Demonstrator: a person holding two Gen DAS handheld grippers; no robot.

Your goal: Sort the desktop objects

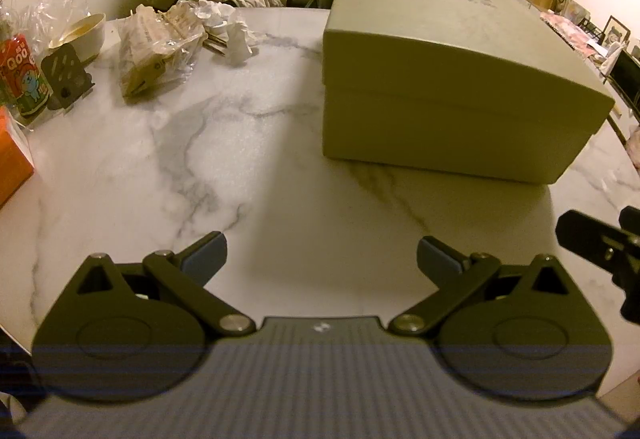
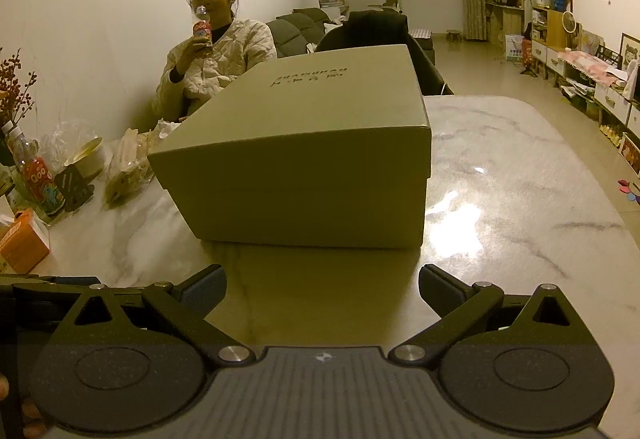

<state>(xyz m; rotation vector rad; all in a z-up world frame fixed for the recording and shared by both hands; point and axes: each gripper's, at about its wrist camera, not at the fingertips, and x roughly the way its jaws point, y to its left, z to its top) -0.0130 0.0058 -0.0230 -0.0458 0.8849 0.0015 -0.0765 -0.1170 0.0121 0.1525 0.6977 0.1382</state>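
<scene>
Boxes: one lidded box (image 2: 304, 167), one small orange box (image 2: 22, 245)
Bottles: one on the table (image 2: 42, 181), one in the seated person's hand (image 2: 202, 33)
Bowls: one white bowl (image 1: 82, 35)
Box look: plain pale cardboard, lid on, faint lettering on top
Box place: on the marble table (image 2: 500, 199), ahead of both grippers, touching neither
Left gripper (image 1: 322, 259): jaws spread wide, empty
Right gripper (image 2: 322, 289): jaws spread wide, empty
</scene>
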